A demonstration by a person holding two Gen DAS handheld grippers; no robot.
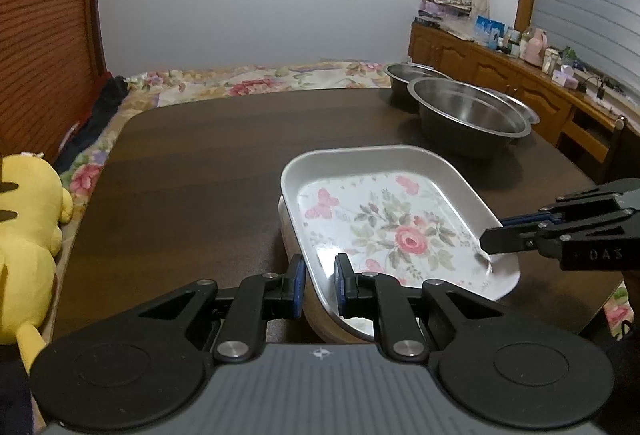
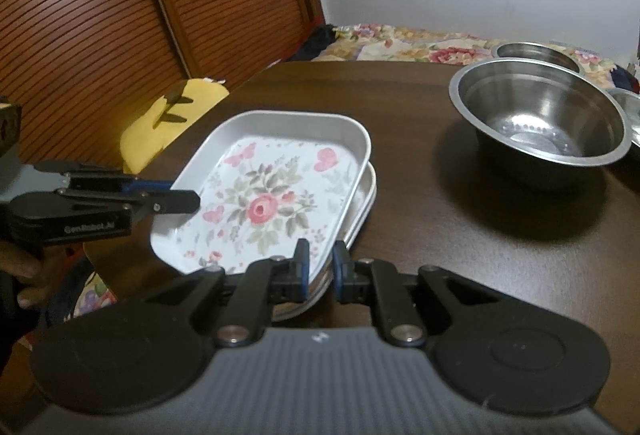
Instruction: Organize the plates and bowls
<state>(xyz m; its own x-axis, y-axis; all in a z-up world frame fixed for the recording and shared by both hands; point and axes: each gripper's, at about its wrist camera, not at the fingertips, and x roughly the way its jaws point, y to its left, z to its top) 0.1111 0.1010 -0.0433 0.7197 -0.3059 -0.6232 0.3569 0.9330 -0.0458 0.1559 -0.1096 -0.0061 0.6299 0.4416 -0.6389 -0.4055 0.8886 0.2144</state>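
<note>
A rectangular white metal plate with rounded corners and a printed pink rose and butterflies (image 1: pixel 384 219) sits tilted on top of a stack of similar pale plates (image 2: pixel 360 207), near the front edge of a dark brown wooden table (image 1: pixel 200 163). Both grippers grip it by its rim – the left gripper (image 1: pixel 320 275) has its blue-padded jaws clamped on the plate's near edge in the left wrist view, and the right gripper (image 2: pixel 320 259) is clamped the same way on the opposite rim, one finger inside the plate and one outside. Each gripper also shows in the other's camera, coming in from the side with its black fingers closed on the plate's rim. Beyond the plates, toward the far right of the table, stands a large round stainless steel bowl (image 2: pixel 540 123), with a smaller steel bowl (image 2: pixel 536 55) just behind it and the rim of a third steel vessel (image 2: pixel 628 111) at its right. A yellow plush toy (image 1: pixel 28 235) lies off the table's left side on a flower-patterned bedspread (image 1: pixel 256 79). Reddish-brown slatted wooden doors (image 2: pixel 120 15) stand to the left, and a wooden sideboard crowded with small items (image 1: pixel 520 63) runs along the right wall.
</note>
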